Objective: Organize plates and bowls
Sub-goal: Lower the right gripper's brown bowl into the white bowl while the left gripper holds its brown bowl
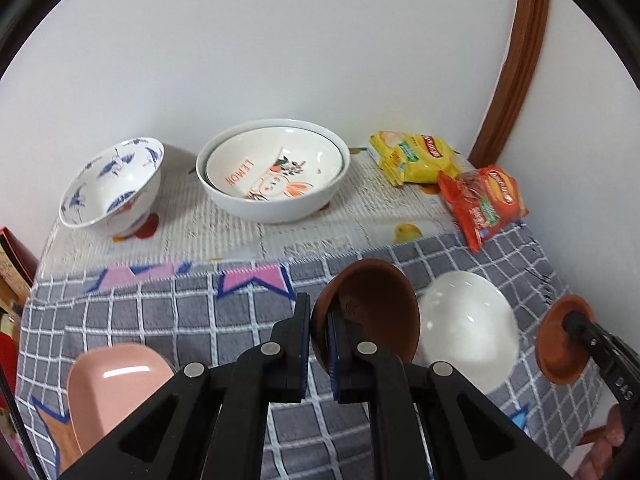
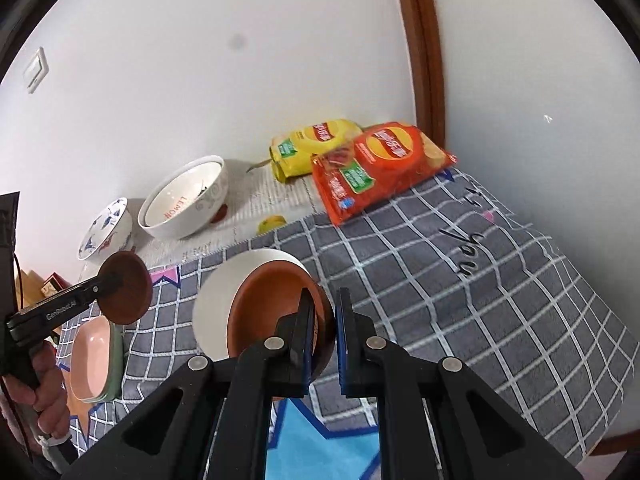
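Observation:
My left gripper [image 1: 319, 346] is shut on the rim of a small brown bowl [image 1: 380, 312], held above the grey checked cloth; it also shows in the right wrist view [image 2: 126, 292]. My right gripper [image 2: 323, 342] is shut on the rim of a second brown bowl [image 2: 272, 312], which shows at the right in the left wrist view [image 1: 554, 348]. A white bowl [image 1: 468, 336] lies on the cloth beside both brown bowls. A large white bowl with a lemon-print bowl [image 1: 272, 172] nested inside and a blue-patterned bowl [image 1: 114, 184] stand at the back.
A pink dish [image 1: 108, 388] sits at the left, stacked on a green one [image 2: 114, 360]. Yellow [image 1: 416, 156] and red [image 1: 484, 200] snack bags lie at the back right by a brown door frame [image 1: 516, 60]. The white wall is close behind.

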